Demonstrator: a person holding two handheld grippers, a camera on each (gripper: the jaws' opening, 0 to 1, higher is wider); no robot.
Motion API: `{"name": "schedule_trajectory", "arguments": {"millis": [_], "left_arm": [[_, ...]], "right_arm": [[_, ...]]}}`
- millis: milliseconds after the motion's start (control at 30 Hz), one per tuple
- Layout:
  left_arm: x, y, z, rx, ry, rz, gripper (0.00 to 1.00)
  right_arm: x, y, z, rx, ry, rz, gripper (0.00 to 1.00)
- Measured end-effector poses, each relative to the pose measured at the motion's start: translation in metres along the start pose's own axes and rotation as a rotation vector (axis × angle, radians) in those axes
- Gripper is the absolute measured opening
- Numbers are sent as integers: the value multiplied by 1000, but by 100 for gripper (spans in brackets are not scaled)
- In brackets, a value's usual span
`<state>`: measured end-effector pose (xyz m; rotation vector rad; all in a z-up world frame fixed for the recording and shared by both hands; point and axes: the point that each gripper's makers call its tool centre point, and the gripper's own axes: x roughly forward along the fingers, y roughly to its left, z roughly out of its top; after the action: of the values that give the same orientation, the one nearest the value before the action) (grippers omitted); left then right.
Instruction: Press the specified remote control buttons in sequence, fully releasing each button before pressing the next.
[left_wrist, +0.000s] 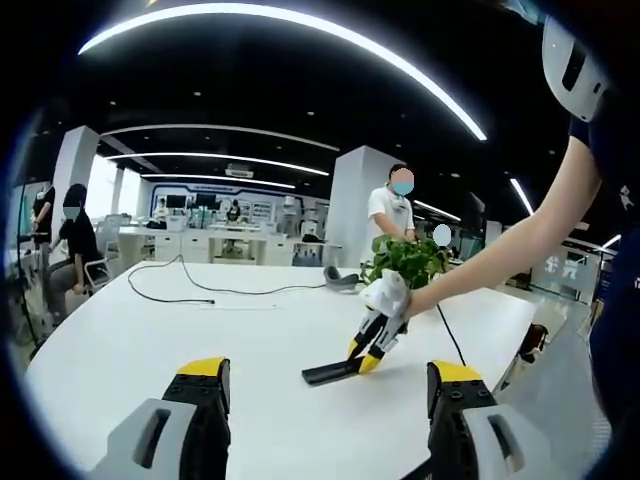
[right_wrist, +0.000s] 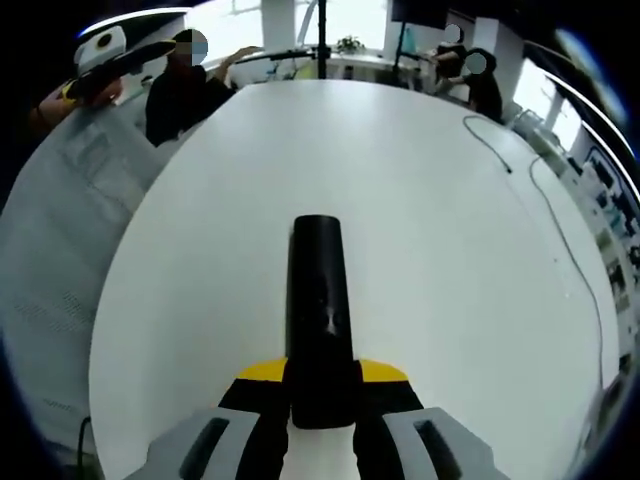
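Remote control (right_wrist: 320, 310), black and slim, lay lengthwise on the white bench (right_wrist: 430, 230), its near end clamped between the yellow-tipped jaws of the right claw (right_wrist: 322, 385). In the left gripper view the same right claw (left_wrist: 372, 350) showed low over the bench (left_wrist: 150, 330), a person's hand (left_wrist: 392, 298) gripping it, with the remote control (left_wrist: 328, 372) held at its tip and resting on the surface. The left claw (left_wrist: 330, 385) stood wide, empty, well apart from the remote. A potted plant (left_wrist: 408, 260) sat beyond the hand, and a black cable (left_wrist: 190, 290) trailed across the far bench.
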<state>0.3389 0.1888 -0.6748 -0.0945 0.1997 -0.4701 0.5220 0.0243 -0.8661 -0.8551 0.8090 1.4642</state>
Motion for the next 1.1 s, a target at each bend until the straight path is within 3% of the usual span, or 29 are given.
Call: {"name": "schedule_trajectory", "arguments": {"millis": [1100], "left_arm": [[2, 1, -5, -4, 25, -2, 84]], "right_arm": [[0, -34, -1, 10, 61, -6, 21]]}}
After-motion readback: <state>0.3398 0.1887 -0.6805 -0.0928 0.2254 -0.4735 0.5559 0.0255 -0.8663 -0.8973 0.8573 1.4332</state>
